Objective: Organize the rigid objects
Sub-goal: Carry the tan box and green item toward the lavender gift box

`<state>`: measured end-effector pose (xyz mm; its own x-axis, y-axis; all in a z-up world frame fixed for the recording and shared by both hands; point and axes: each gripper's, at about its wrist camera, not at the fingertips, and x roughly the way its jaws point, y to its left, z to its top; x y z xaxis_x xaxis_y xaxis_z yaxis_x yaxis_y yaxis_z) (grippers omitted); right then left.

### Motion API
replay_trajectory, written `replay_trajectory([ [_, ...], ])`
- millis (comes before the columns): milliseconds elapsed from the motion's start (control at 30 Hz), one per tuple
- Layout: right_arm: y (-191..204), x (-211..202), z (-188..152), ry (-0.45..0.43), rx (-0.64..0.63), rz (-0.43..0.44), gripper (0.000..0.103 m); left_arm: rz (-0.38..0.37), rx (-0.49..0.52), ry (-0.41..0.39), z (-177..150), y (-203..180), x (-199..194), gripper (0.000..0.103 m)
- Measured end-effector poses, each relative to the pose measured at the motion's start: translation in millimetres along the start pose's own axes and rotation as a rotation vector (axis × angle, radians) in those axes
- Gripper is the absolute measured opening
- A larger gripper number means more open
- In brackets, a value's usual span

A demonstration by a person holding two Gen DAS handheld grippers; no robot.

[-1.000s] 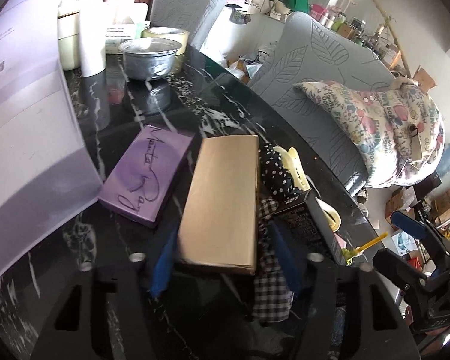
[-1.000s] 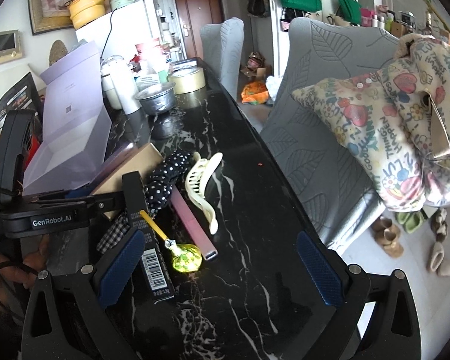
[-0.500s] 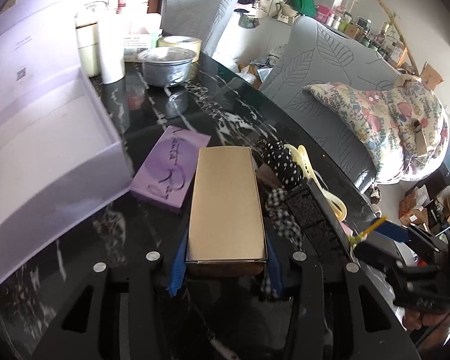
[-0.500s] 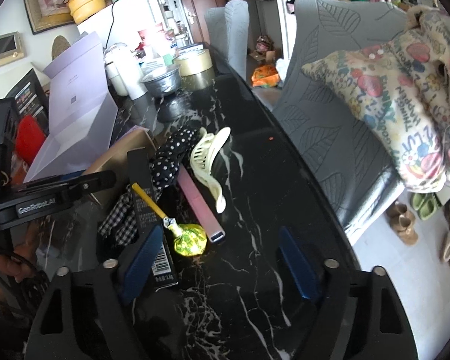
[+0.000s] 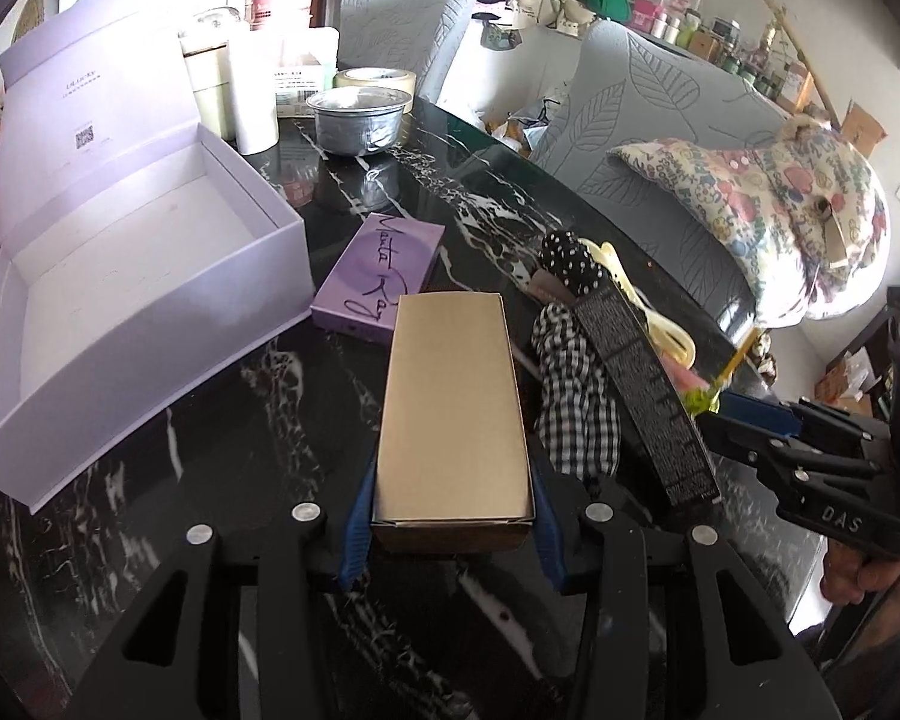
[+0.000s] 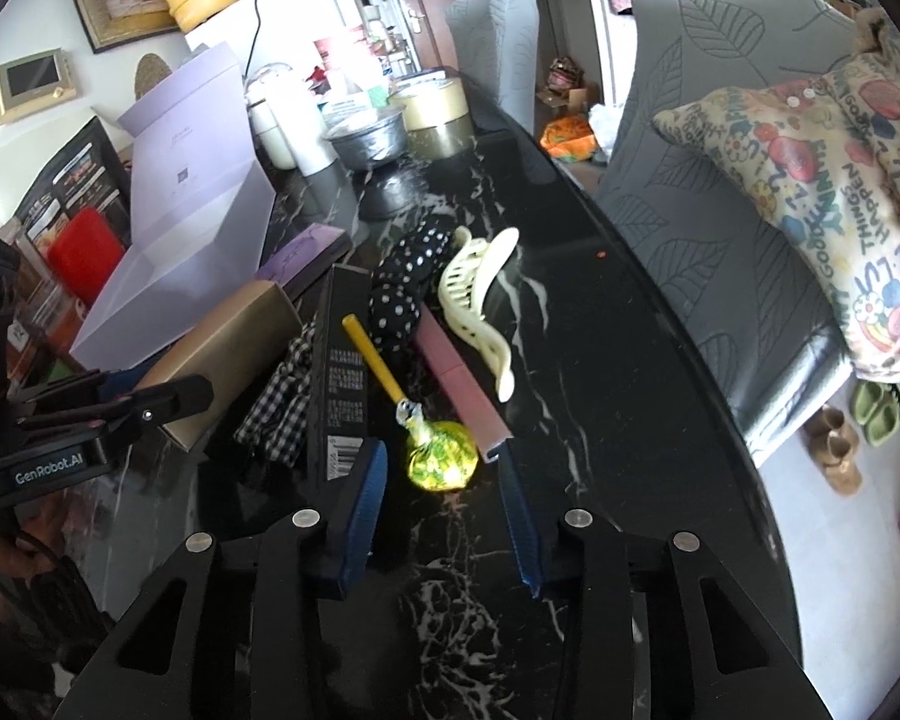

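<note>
My left gripper (image 5: 452, 501) is shut on the near end of a long gold box (image 5: 453, 396), also seen from the side in the right wrist view as the gold box (image 6: 228, 348). An open lavender gift box (image 5: 120, 276) stands to its left, and a flat purple box (image 5: 378, 276) lies just beyond it. My right gripper (image 6: 440, 459) is closing, with the green-wrapped head of a yellow-stick lollipop (image 6: 441, 462) between its pads. A small gap remains on each side of the head.
On the black marble table (image 6: 600, 396) lie a long black box (image 6: 342, 372), a pink tube (image 6: 456, 384), a cream hair claw (image 6: 480, 300), and polka-dot (image 6: 408, 282) and checked fabric (image 6: 282, 402). A silver bowl (image 5: 357, 120) and tape roll (image 6: 429, 105) stand at the back. Grey chairs line the right edge.
The left jaws closed onto the gold box and drew it nearer, bringing the lavender box further into view. The right jaws narrowed from wide open to either side of the lollipop head.
</note>
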<state>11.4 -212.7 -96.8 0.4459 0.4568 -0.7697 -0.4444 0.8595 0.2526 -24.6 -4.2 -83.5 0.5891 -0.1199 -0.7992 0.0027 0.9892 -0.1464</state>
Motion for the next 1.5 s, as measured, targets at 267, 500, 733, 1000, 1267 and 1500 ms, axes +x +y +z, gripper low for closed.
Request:
replay_trajectory([
  [267, 6, 6, -4, 0.002, -0.018, -0.022, 0.039, 0.015, -0.006, 0.078, -1, 1, 18, 0.047],
  [500, 7, 8, -3, -0.005, -0.022, -0.035, 0.039, 0.096, 0.070, 0.064, 4, -9, 32, 0.048],
  [733, 7, 11, -2, -0.014, -0.024, -0.054, 0.026, 0.062, 0.038, 0.020, 7, -4, 35, 0.048],
  [1000, 5, 5, -7, -0.015, -0.015, -0.059, 0.026, 0.035, -0.017, 0.007, 3, -4, 29, 0.045],
  [1267, 8, -14, -12, -0.039, -0.013, -0.066, 0.026, 0.032, -0.034, -0.026, -3, -2, 5, 0.044],
  [1500, 27, -28, -11, -0.066, -0.058, -0.049, 0.026, 0.048, -0.061, -0.046, -13, 7, -17, 0.044],
])
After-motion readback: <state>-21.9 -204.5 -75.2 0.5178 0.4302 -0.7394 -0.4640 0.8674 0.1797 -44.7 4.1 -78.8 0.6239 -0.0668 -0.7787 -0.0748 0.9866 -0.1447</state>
